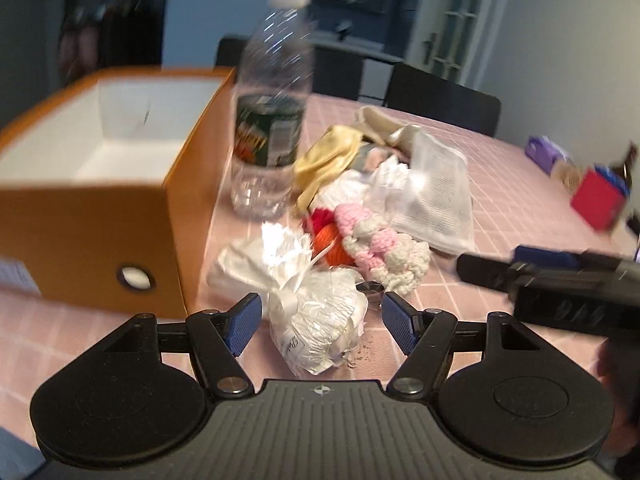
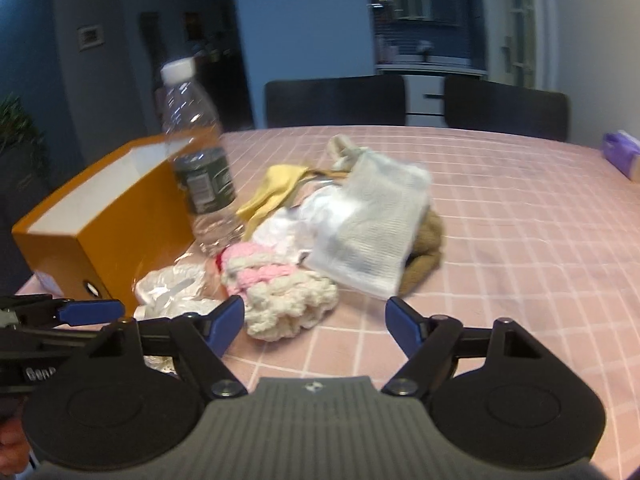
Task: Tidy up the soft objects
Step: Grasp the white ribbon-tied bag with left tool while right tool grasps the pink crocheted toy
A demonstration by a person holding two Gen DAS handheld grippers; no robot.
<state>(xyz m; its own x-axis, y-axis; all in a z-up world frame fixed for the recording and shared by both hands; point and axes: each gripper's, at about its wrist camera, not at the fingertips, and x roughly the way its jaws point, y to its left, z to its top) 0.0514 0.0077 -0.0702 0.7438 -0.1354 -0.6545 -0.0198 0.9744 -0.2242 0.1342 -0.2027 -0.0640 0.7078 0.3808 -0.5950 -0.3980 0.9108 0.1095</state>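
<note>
The left tool (image 1: 320,318) stands with its blue pads apart, straddling a crinkled white plastic-wrapped bundle (image 1: 316,320) on the pink checked counter (image 1: 500,184). The right tool (image 2: 314,320) is also spread, empty, just short of the pink-and-cream crocheted piece (image 2: 280,296). Closing on the bundle may catch only loose film, which would slip. The tall clear plastic bottle (image 1: 272,120) stands between the pile and the open orange box (image 1: 80,176); a careless carry could topple it.
</note>
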